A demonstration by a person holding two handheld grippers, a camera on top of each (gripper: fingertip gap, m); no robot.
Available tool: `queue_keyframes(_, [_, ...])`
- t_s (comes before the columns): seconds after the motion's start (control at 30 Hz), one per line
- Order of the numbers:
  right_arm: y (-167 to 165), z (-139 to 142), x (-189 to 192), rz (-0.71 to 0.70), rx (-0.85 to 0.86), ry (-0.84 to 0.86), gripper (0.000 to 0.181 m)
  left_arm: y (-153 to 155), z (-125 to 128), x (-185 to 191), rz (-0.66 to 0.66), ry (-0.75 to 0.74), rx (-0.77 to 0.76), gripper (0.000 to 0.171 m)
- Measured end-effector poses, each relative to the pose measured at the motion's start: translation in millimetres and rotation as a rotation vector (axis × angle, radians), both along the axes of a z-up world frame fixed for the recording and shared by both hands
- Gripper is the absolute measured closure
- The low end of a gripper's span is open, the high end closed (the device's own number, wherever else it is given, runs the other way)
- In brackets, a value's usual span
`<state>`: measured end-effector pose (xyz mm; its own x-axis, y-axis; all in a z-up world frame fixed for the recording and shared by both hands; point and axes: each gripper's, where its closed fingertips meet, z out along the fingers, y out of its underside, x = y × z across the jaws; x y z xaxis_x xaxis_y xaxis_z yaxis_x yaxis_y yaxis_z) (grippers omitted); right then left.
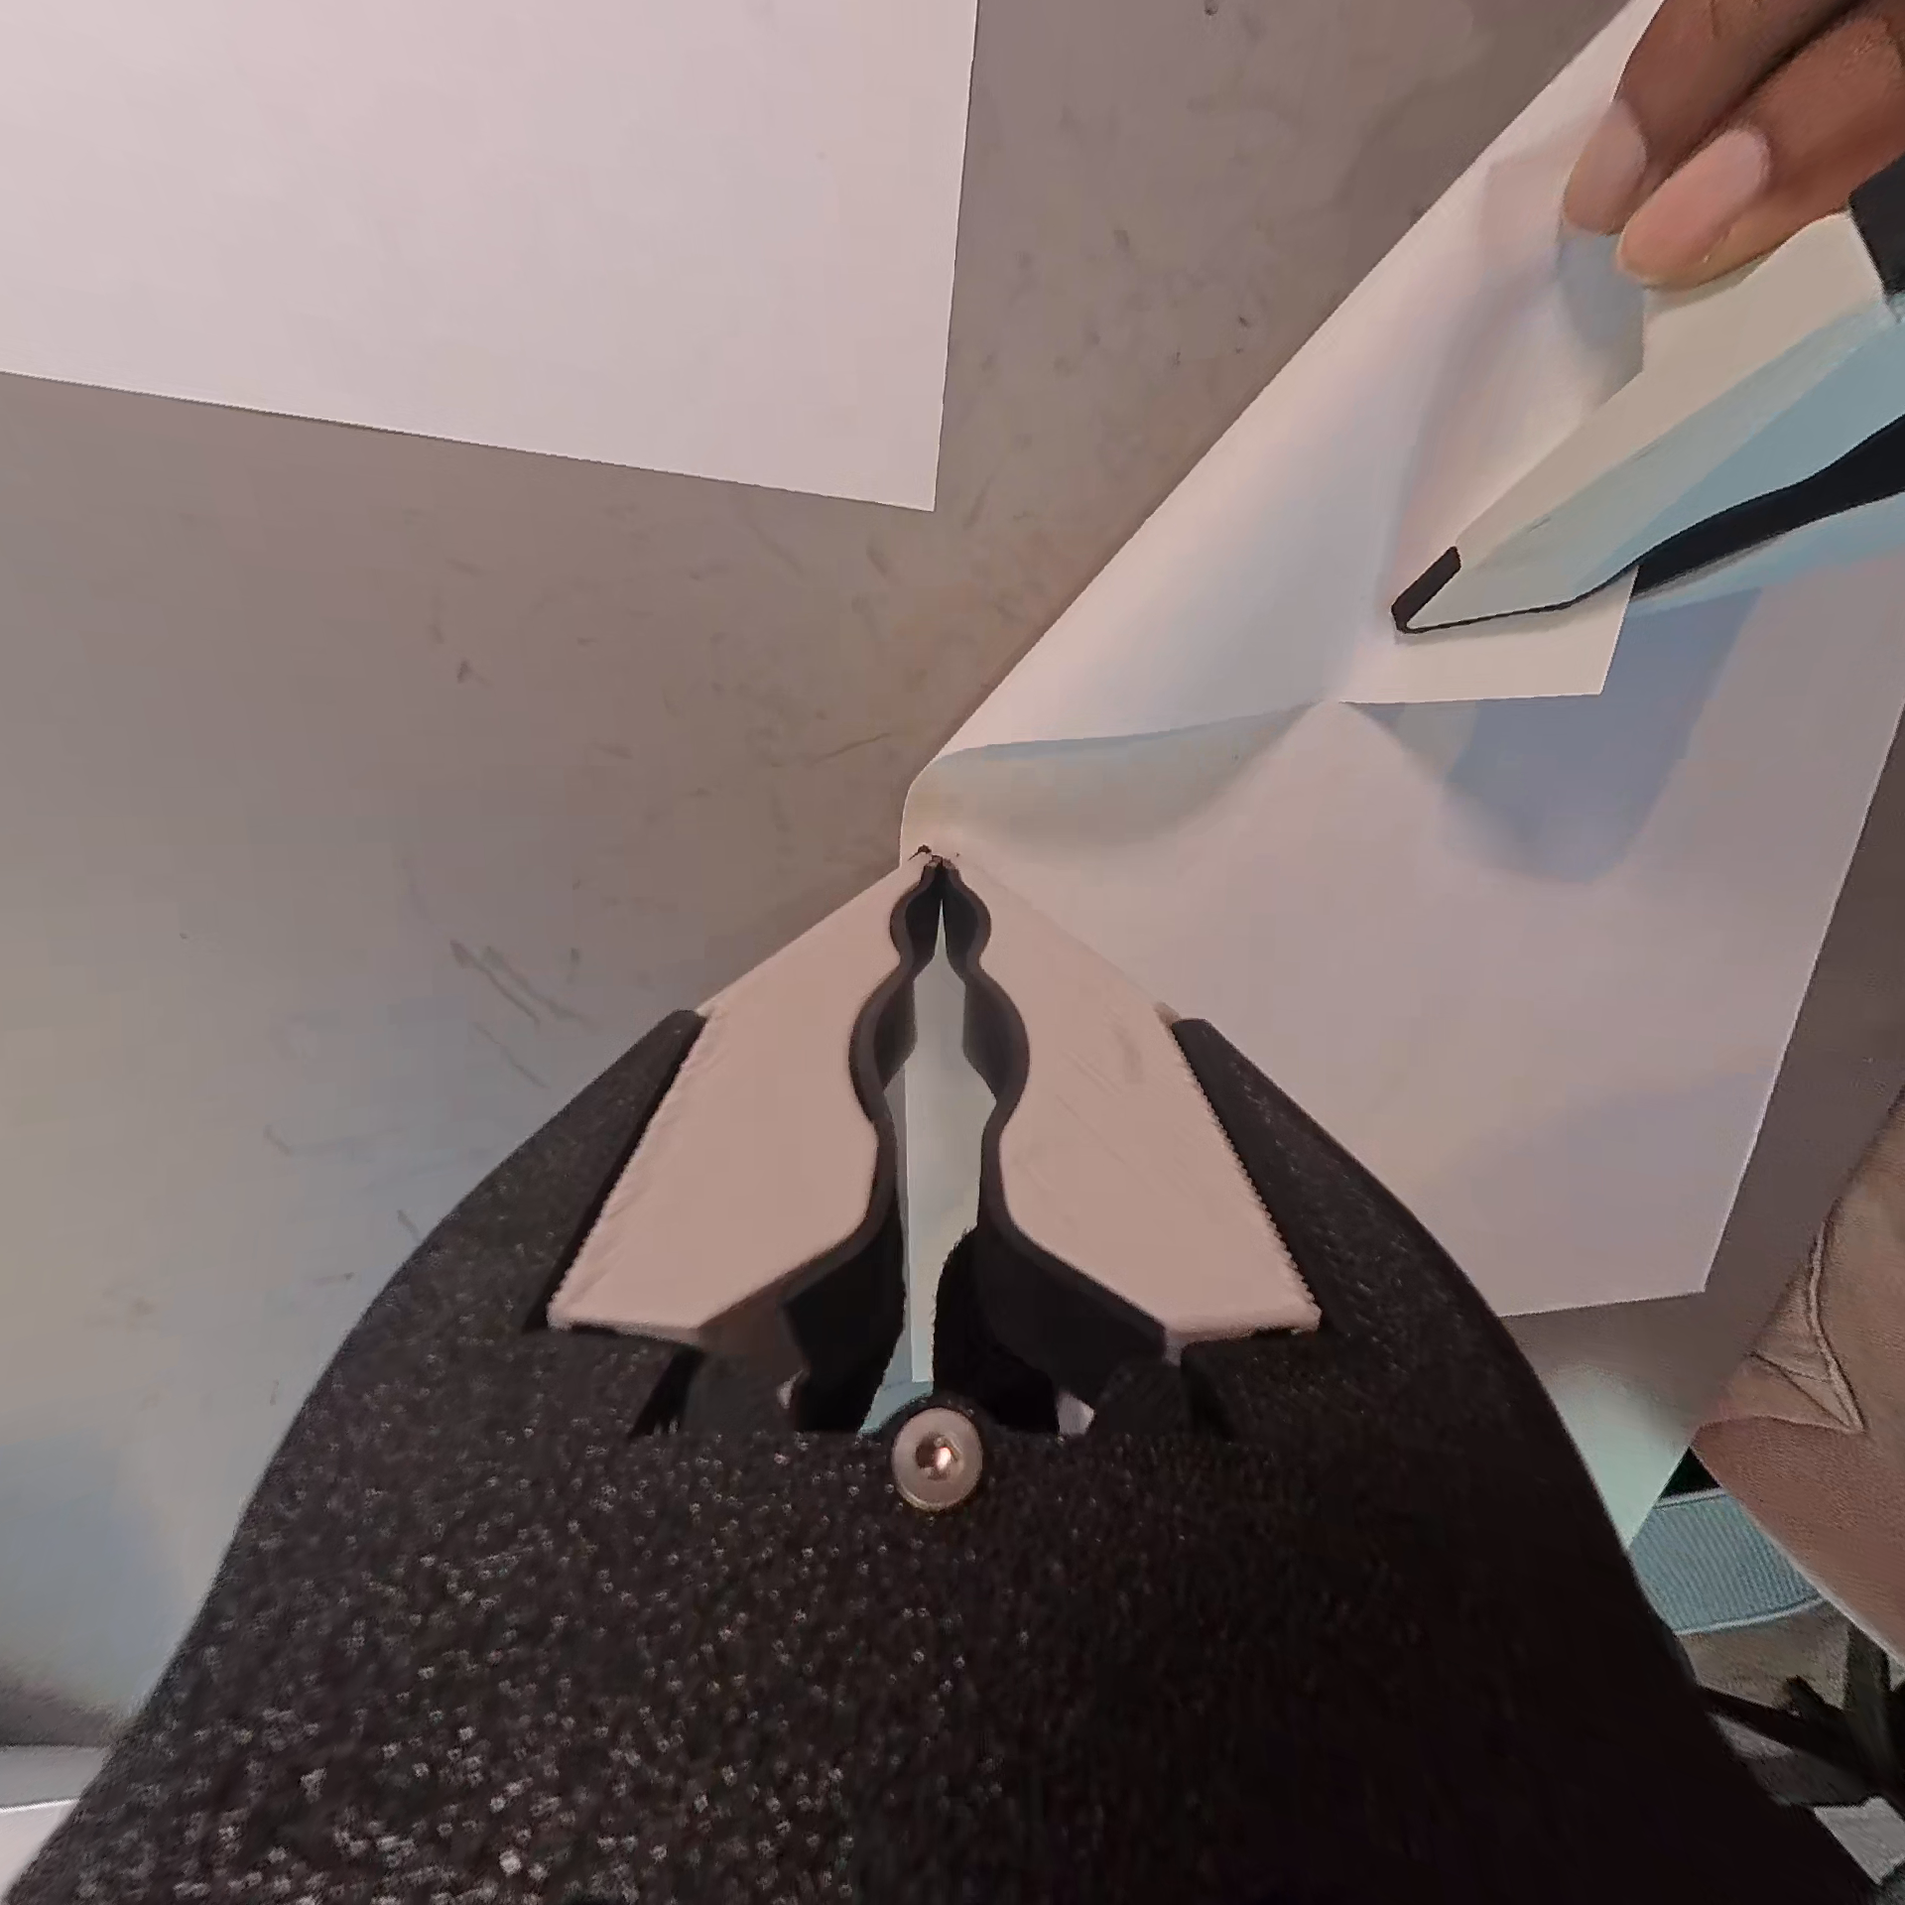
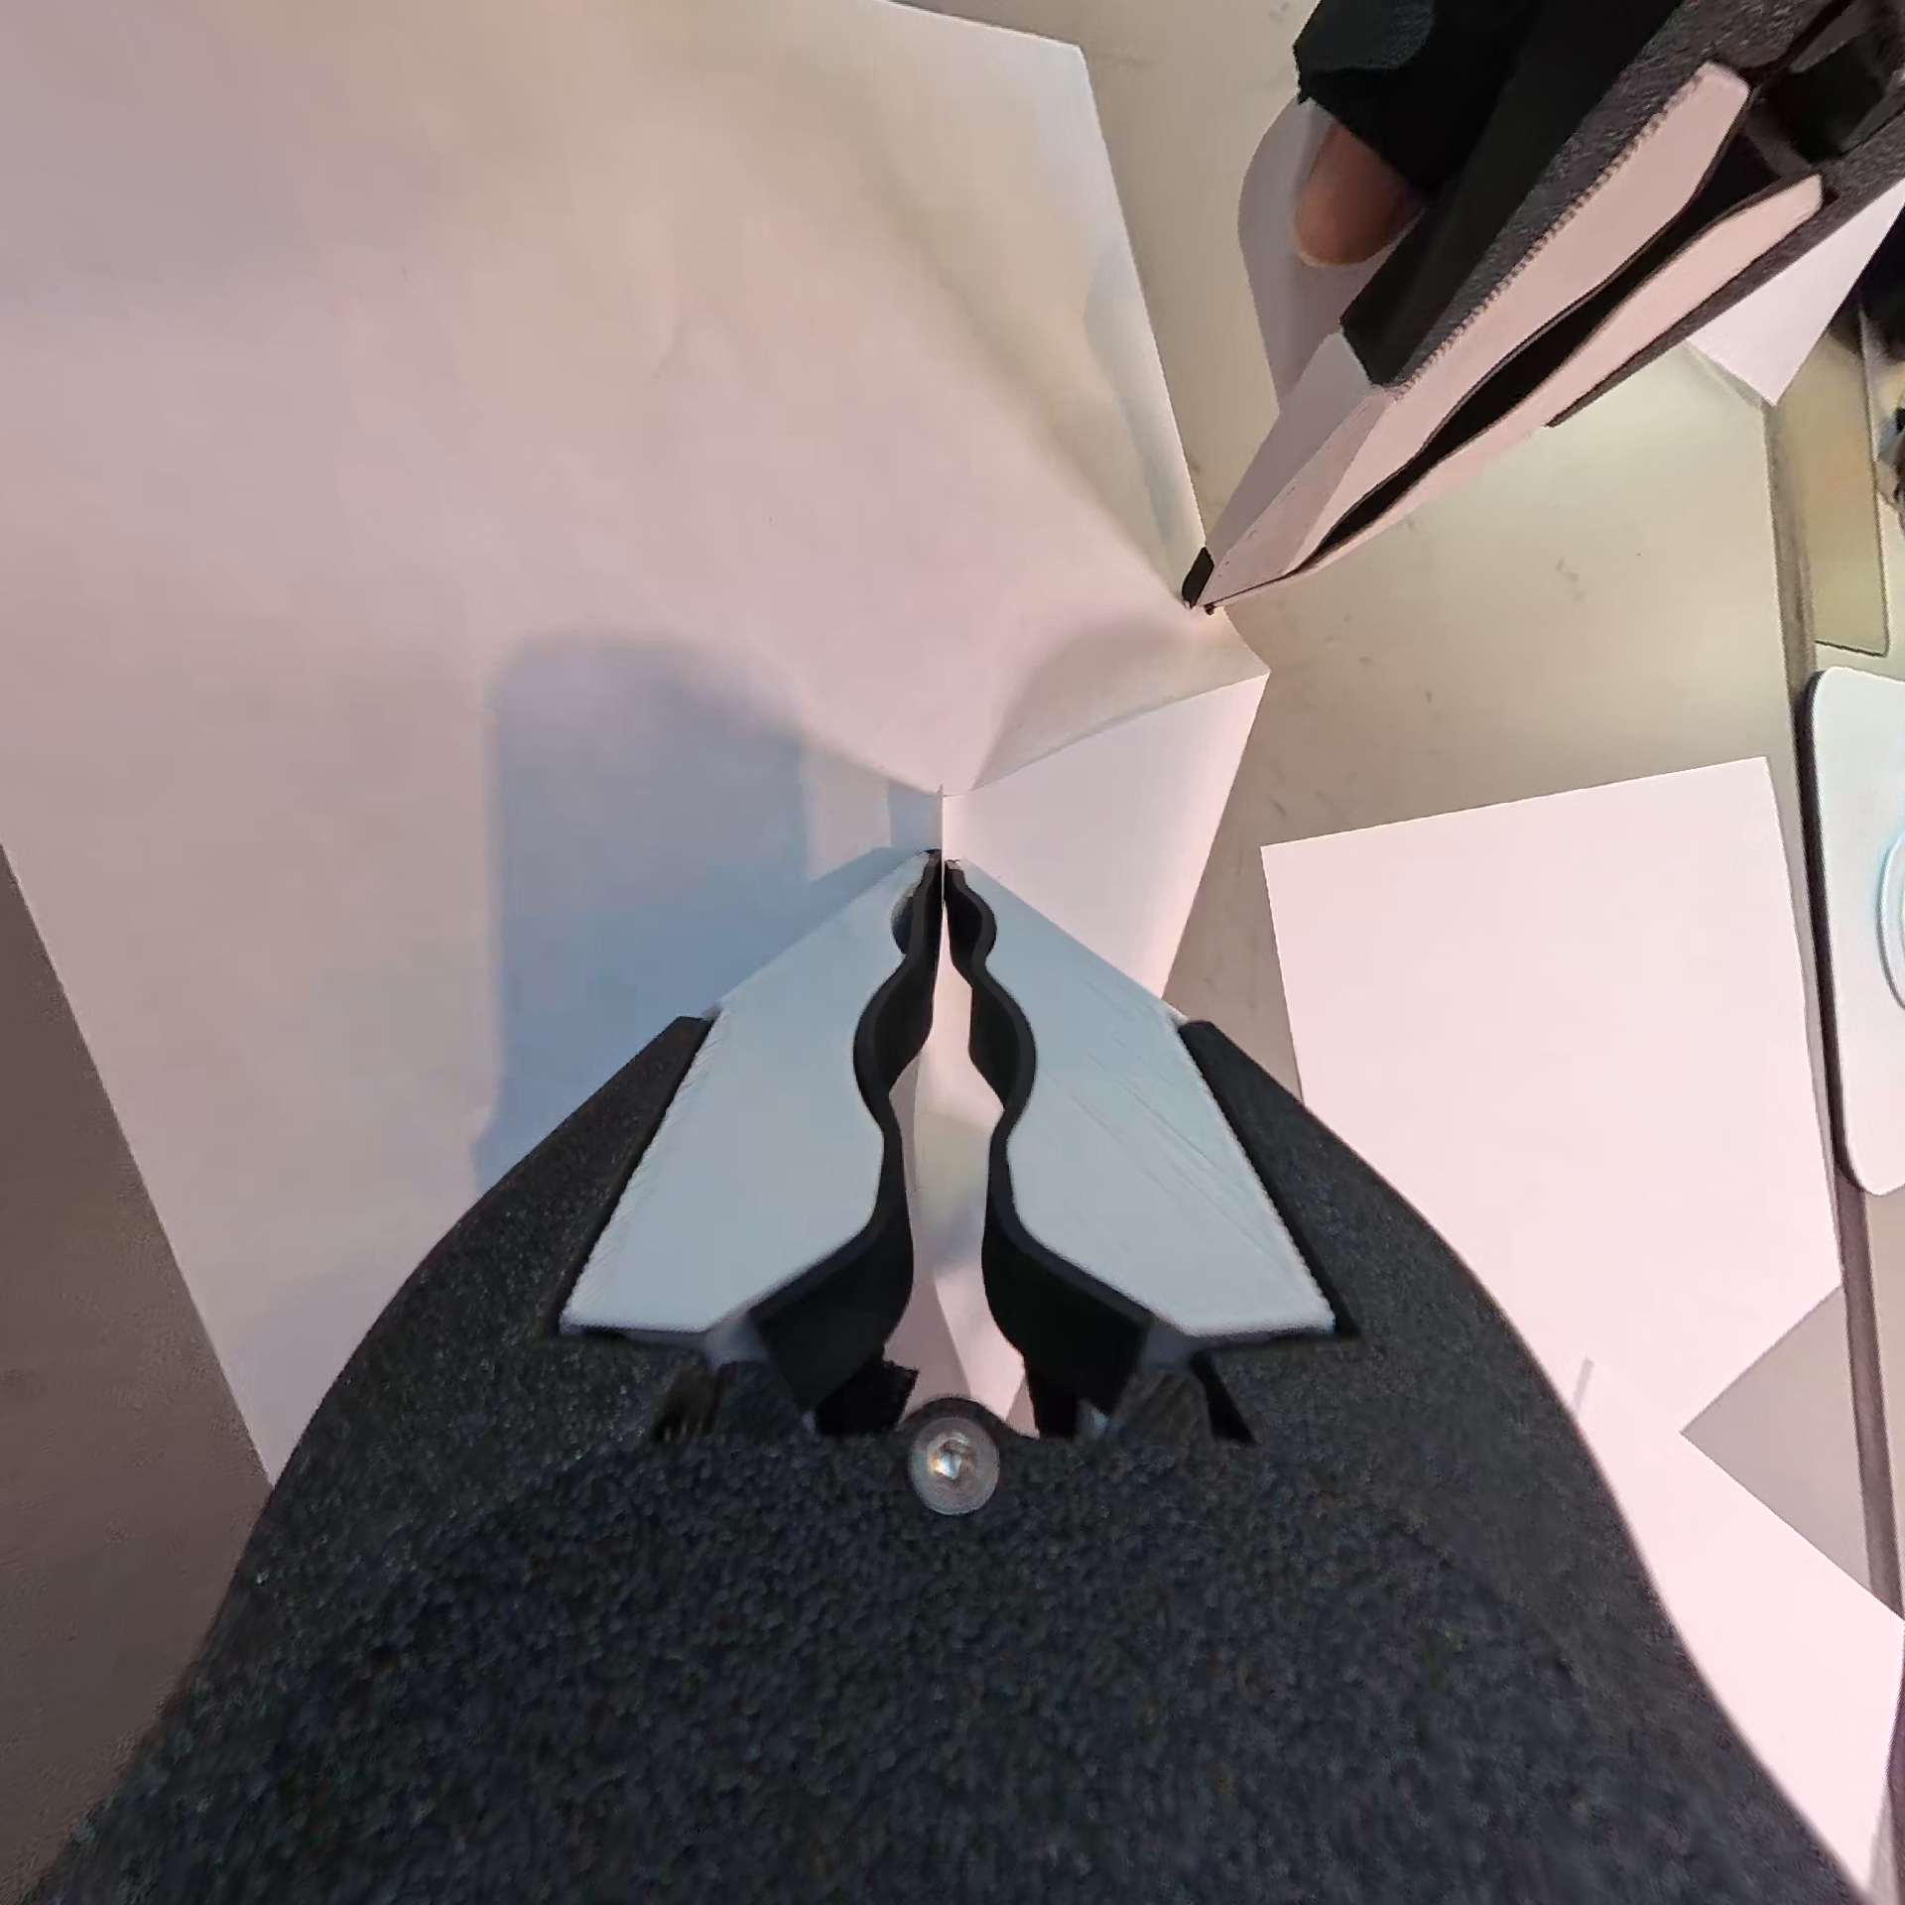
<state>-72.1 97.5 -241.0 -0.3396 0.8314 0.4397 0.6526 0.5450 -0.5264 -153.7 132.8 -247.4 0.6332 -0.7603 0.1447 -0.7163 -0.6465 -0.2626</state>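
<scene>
A white sheet of paper (image 1: 1340, 979) lies partly lifted and creased on a grey table (image 1: 412, 825). My left gripper (image 1: 933, 871) is shut on the sheet's edge, where the paper buckles. My right gripper (image 1: 1428, 608) shows at the upper right of the left wrist view, pinching a folded-over corner of the same sheet. In the right wrist view the right gripper (image 2: 943, 861) is shut on the paper (image 2: 515, 412), with creases spreading out from its tips. The left gripper (image 2: 1201, 593) shows there at the upper right, pinching the sheet's edge.
A second white sheet (image 1: 464, 206) lies flat on the table at the far left; it also shows in the right wrist view (image 2: 1526, 1082). A white flat thing with rounded corners (image 2: 1856, 928) lies at the right edge. A person's hand (image 1: 1701, 134) holds the right gripper.
</scene>
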Motion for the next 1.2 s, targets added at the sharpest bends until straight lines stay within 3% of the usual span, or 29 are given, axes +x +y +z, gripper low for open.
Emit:
queue_keyframes(0.57, [43,14,1,-0.054,0.045,0.041,0.181,1,0,1,-0.131,-0.013,0.116,0.171])
queue_keyframes(0.73, [63,22,9,-0.127,-0.144,0.075,0.181,5,1,-2,-0.174,0.004,0.166,0.171])
queue_keyframes(0.8, [65,22,13,-0.189,-0.218,0.087,0.181,6,13,-4,-0.099,-0.045,0.221,0.171])
queue_keyframes(0.93, [64,24,19,-0.354,-0.44,0.144,0.181,-29,52,-1,0.243,-0.428,0.21,0.141])
queue_keyframes(1.0, [65,25,23,-0.418,-0.534,0.168,0.181,-49,43,-24,0.41,-0.431,0.258,0.126])
queue_keyframes(1.07, [62,27,26,-0.452,-0.644,0.19,0.181,-62,26,-41,0.556,-0.415,0.282,0.123])
queue_keyframes(1.13, [58,31,27,-0.47,-0.754,0.213,0.181,-71,14,-38,0.629,-0.435,0.257,0.112])
queue_keyframes(1.2, [55,40,29,-0.48,-0.836,0.246,0.181,-71,10,-36,0.629,-0.363,0.318,0.114])
